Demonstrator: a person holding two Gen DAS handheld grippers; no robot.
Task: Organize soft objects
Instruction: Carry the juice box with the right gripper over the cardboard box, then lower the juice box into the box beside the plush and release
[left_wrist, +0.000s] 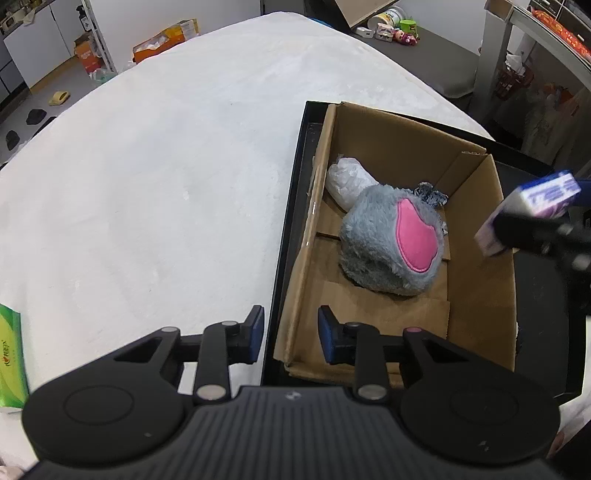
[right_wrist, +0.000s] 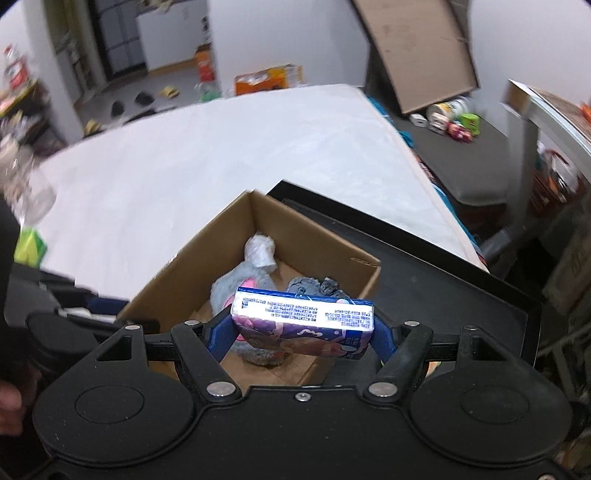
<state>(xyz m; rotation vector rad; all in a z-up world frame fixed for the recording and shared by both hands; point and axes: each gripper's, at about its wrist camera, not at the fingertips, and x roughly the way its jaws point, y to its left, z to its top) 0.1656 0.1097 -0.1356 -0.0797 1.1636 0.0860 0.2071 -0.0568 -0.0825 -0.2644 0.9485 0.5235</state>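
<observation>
Tissue pack (right_wrist: 301, 325), purple and blue with small print on its white edge, is clamped in the right hand-held gripper (right_wrist: 303, 330) above the cardboard box (right_wrist: 314, 236). I think it should go lower into the free corner beside the grey plush toy (left_wrist: 391, 243), then be released. The left hand-held gripper (left_wrist: 291, 334) is apart, holding nothing, over the box's near edge.

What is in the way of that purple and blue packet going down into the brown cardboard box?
Nothing closes the brown cardboard box; its top is open. The right gripper holds the purple and blue packet over it. Directly beneath lies a fluffy grey plush toy with a pink patch, so the packet would probably land on that. Bare floor shows nearer the box's front.
</observation>
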